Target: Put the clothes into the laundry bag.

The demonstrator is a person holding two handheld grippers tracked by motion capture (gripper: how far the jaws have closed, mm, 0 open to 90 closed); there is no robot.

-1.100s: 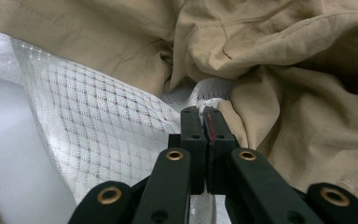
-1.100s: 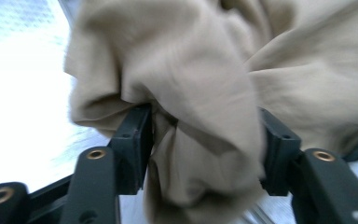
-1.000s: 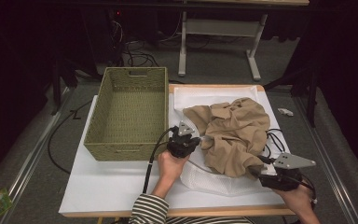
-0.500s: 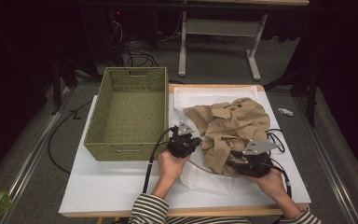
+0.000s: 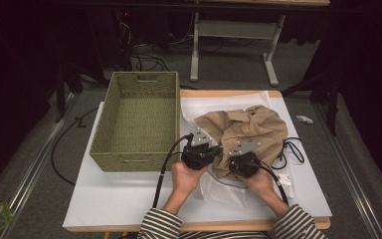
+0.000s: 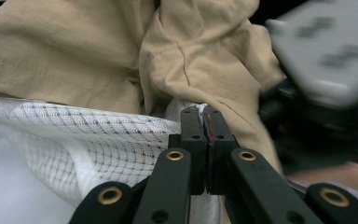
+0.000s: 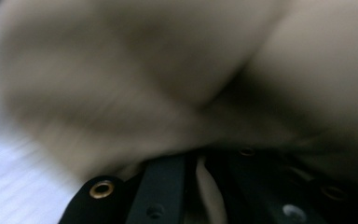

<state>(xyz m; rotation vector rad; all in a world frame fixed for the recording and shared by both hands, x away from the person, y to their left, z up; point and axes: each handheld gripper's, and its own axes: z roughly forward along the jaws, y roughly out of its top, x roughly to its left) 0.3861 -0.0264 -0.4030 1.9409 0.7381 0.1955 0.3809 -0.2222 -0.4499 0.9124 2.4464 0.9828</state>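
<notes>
My left gripper (image 6: 204, 122) has its jaws pressed together, pinching an edge of the white mesh bag (image 6: 74, 140) just where the tan garment (image 6: 98, 56) meets it, at the centre of the left gripper view. My right gripper (image 5: 236, 160), just right of the left one in the high view, has been closing its jaws; the right gripper view is blurred, but they look pinched on tan cloth. The garment lies crumpled at centre right of the high view, its long axis running from lower left to upper right, on the white table (image 5: 114, 199). The woven basket (image 5: 138, 124) sits left of it.
</notes>
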